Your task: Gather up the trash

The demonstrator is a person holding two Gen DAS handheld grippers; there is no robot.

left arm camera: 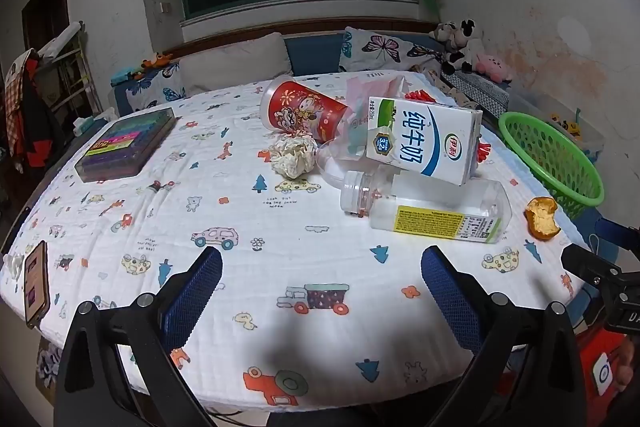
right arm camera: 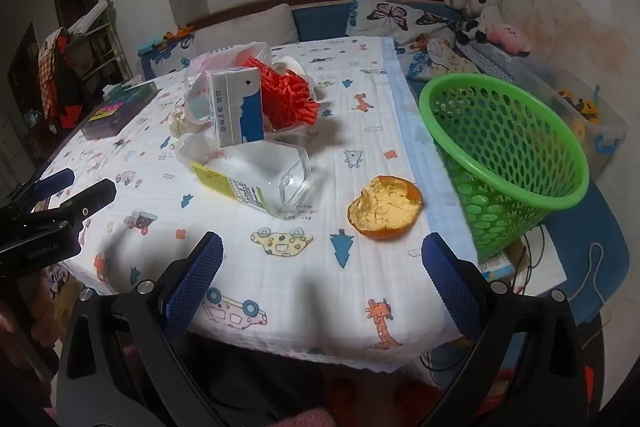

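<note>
Cartoon-print worktop (left arm camera: 248,227) ahead of both released jaws; phone (left arm camera: 36,283) only leftward, orange peel (right arm camera: 385,207) clearer rightward.

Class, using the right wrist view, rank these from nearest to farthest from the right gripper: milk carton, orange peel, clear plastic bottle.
1. Orange peel, just ahead of the open right gripper.
2. Clear plastic bottle, lying ahead-left.
3. Milk carton, propped behind the bottle.
</note>
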